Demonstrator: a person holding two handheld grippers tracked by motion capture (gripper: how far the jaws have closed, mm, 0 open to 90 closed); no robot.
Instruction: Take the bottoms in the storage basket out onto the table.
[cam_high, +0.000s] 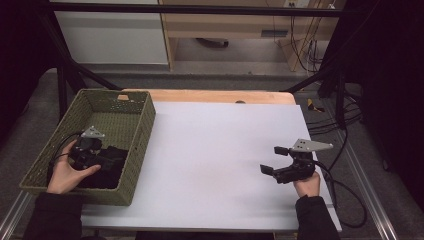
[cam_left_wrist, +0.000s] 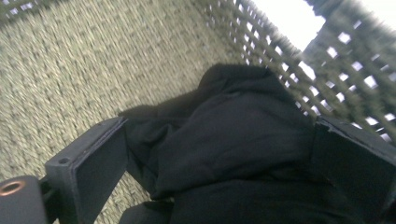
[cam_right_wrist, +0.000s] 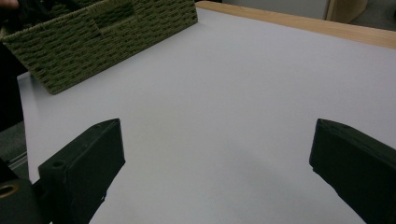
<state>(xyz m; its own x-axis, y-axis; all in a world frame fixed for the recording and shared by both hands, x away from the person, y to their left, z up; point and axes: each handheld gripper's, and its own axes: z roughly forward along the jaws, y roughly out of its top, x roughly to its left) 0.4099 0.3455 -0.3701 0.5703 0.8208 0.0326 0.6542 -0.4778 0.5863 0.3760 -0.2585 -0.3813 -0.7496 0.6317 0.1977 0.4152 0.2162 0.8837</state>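
My left gripper (cam_high: 107, 159) is down inside the green woven basket (cam_high: 143, 131) at the desk's left edge, its jaws spread wide on either side of a crumpled black cloth (cam_left_wrist: 233, 154) without closing on it. The cloth lies on the basket floor in the near right corner, bunched up against the lattice wall (cam_left_wrist: 299, 70), which crowds the jaw on that side. My right gripper (cam_high: 274, 160) hovers well apart, over the white sheet (cam_high: 220, 150) covering the desk, jaws spread with nothing between them. From its view I see the basket's outer wall (cam_right_wrist: 107, 42) far off and bare white surface ahead
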